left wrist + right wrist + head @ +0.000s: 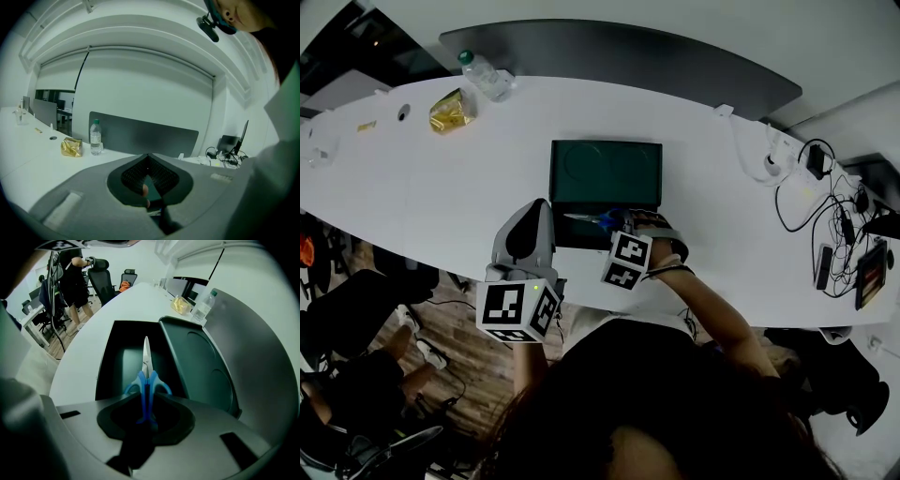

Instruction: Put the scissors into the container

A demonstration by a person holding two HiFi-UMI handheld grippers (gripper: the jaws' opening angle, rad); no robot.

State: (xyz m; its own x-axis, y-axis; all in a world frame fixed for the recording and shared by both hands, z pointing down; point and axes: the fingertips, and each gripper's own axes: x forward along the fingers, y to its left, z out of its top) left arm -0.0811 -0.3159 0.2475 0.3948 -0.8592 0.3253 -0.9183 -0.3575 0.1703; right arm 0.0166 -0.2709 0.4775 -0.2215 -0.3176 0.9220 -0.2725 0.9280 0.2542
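Scissors (146, 376) are clamped by their blue handles in the right gripper's (146, 416) jaws, with the closed blades running straight ahead, down toward the open tray of the dark container (105, 364) (its lid lies open alongside). The left gripper (148, 157), jaws together and empty, hangs just beside the tray. Around them is a white table (441, 187), with a bottle (487, 77) and cables (825, 206) at opposite ends, and an office beyond.

Blue-handled scissors (146, 380), dark green container (117, 366), white table (441, 187)
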